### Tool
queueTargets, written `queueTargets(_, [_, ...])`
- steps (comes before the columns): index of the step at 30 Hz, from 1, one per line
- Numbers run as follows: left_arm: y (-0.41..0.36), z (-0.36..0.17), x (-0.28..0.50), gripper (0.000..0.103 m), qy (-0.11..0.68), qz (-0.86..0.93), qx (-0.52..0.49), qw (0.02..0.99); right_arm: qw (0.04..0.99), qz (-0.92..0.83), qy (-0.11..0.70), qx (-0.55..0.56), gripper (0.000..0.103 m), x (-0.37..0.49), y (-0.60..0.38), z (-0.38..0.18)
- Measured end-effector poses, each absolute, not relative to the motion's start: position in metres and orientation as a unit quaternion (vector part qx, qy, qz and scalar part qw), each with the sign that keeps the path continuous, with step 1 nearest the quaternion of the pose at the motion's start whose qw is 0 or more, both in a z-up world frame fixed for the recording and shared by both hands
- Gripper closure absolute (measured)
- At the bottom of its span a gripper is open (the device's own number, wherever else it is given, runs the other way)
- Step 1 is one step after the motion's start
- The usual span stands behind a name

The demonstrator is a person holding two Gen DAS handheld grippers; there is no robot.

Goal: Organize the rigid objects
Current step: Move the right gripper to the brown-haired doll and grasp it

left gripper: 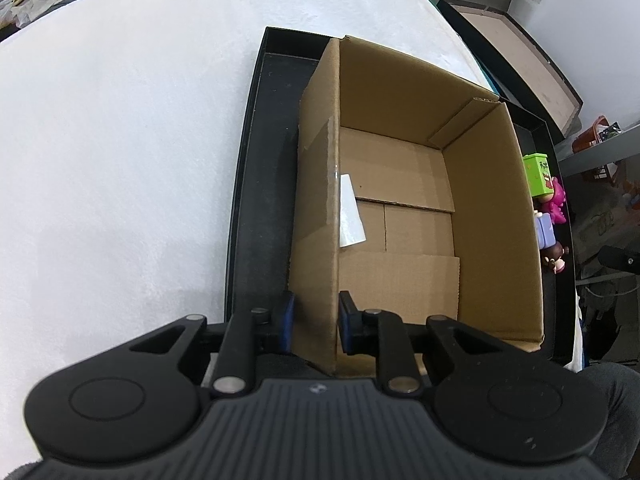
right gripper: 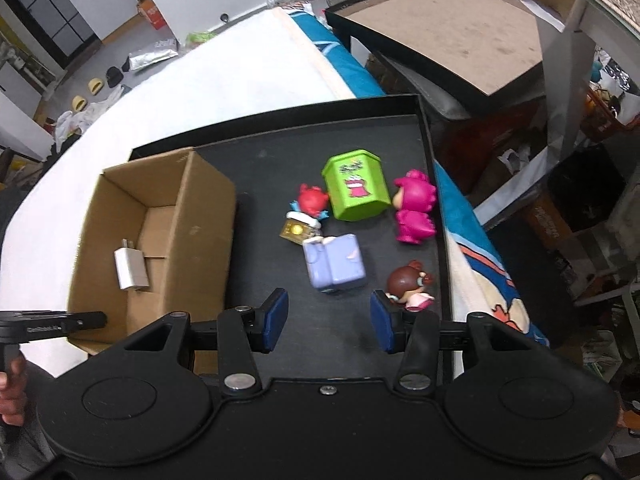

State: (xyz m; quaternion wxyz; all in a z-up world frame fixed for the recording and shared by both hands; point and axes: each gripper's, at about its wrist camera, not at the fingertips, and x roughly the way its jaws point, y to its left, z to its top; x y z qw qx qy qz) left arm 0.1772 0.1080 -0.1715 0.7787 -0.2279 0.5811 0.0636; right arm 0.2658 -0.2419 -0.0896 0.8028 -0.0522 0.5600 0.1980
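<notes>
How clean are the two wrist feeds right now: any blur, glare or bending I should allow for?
Left wrist view: sharp, even light, the black tray edges bowed by the fisheye, a soft sheen on the white adapter. Right wrist view: slightly smeared, worst at the cardboard box and the background; the toys are readable.

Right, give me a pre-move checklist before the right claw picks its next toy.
1. Left claw clamped on the cardboard box wall: ok.
2. Right claw open and empty: ok.
3. Box has room: ok, only the white charger lies in it.
4. Toys still to pack on the black tray: not ok; green tin, purple block, pink figure, red figure, brown-haired figure remain.
5. Purple block lined up between the right claw's fingers: cannot tell.
</notes>
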Motion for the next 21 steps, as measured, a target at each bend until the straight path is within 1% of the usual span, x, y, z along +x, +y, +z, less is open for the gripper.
queueTargets(11, [0.113, -0.170, 0.175, 0.082, 0.572, 0.067, -0.236, 0.783, 0.786, 0.185, 0.582, -0.096, 0.057, 0.292, -0.252, -0.113])
queueTargets(21, [0.114, -0.169, 0.174, 0.082, 0.567, 0.067, -0.240, 0.785, 0.771, 0.173, 0.603, -0.108, 0.057, 0.312, -0.245, -0.133])
